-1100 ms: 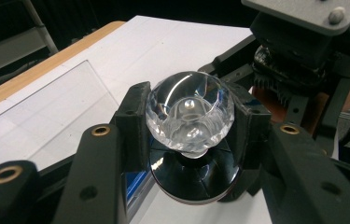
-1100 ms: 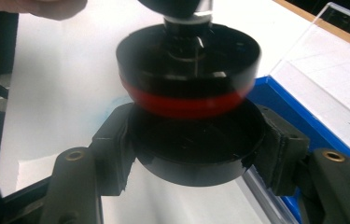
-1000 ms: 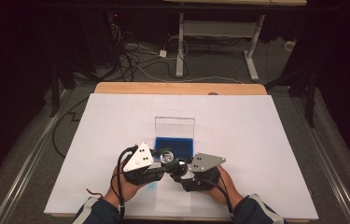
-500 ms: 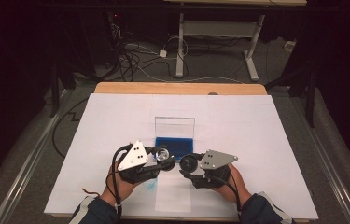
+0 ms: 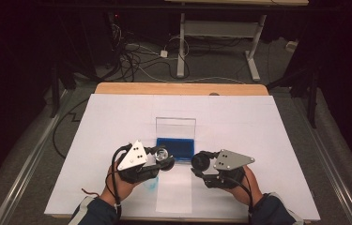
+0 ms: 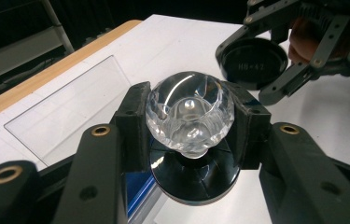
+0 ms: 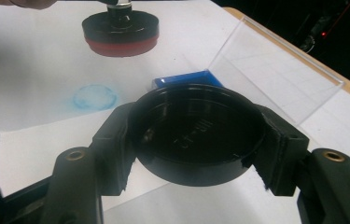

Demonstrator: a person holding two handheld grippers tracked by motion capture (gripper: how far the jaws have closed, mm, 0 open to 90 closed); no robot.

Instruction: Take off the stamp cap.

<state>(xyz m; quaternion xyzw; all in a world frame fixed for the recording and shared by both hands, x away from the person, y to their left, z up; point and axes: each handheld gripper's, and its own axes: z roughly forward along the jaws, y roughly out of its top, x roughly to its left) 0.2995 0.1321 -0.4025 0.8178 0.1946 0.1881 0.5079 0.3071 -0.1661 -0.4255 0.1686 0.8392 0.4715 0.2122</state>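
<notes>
A round stamp with a clear faceted knob (image 6: 189, 112) and a black base (image 6: 193, 175) hangs just above the table, and my left gripper (image 5: 162, 157) is shut on the knob. The right gripper view shows the stamp's red underside (image 7: 121, 46). My right gripper (image 5: 199, 162) is shut on the stamp's black round cap (image 7: 196, 133), held a little to the right of the stamp and apart from it. Behind both lies a blue ink pad (image 5: 175, 147) with its clear lid (image 5: 175, 127) standing open.
A faint round blue print (image 7: 94, 97) marks the white paper (image 5: 173, 187) under my left hand. A big white sheet (image 5: 267, 126) covers the wooden table (image 5: 178, 88). Cables and desk legs lie on the dark floor beyond.
The two grippers were pressed together with the cap on the stamp. They have drawn apart: the right one has moved right with the cap, baring the stamp's underside.
</notes>
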